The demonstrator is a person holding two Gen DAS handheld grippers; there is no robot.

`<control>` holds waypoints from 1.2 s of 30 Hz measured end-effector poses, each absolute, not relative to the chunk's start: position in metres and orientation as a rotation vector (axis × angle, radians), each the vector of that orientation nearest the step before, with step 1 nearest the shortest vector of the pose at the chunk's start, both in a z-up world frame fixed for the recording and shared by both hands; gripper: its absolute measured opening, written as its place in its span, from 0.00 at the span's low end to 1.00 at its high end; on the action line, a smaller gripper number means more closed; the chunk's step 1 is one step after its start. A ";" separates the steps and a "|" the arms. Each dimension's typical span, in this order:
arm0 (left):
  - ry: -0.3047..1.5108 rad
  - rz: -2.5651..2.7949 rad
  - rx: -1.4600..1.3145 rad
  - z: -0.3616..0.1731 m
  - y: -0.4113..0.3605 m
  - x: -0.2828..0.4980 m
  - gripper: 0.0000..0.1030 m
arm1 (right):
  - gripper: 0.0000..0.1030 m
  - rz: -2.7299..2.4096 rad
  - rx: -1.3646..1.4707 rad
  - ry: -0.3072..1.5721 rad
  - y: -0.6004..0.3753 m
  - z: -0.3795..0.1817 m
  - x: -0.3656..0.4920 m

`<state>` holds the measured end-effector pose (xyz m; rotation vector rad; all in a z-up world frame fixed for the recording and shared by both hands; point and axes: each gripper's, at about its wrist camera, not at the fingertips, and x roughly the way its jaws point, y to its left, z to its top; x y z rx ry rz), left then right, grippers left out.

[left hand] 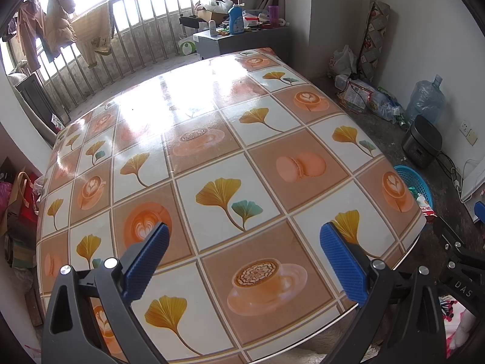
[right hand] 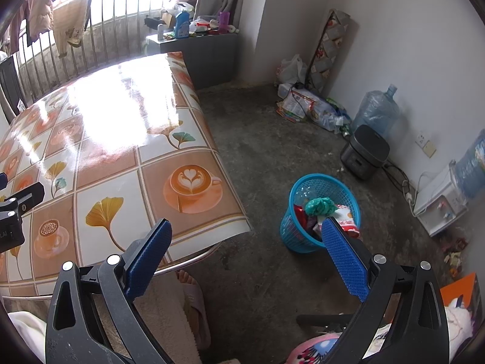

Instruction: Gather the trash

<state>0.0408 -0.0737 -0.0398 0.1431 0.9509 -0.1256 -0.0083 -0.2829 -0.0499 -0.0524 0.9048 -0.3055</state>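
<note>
A blue mesh trash basket [right hand: 322, 188] stands on the floor right of the table. It holds a green crumpled bag [right hand: 320, 206], a red-and-white wrapper [right hand: 345, 217] and other scraps. Its rim also shows past the table's right edge in the left wrist view [left hand: 413, 179]. My right gripper [right hand: 246, 257] is open and empty, above the floor between the table corner and the basket. My left gripper [left hand: 244, 261] is open and empty, above the near part of the table [left hand: 212, 157], whose patterned cloth carries nothing.
A pile of bags and wrappers [right hand: 306, 106] lies by the far wall with a water jug [right hand: 377, 112] and a black cooker [right hand: 365, 151]. A grey cabinet [right hand: 209, 51] with bottles stands behind the table. A slippered foot [right hand: 194, 300] is under the table's near edge.
</note>
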 end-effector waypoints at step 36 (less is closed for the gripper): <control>0.958 -0.131 0.143 -0.040 -0.071 0.044 0.95 | 0.92 -0.307 -0.050 0.902 -0.283 -0.050 -0.009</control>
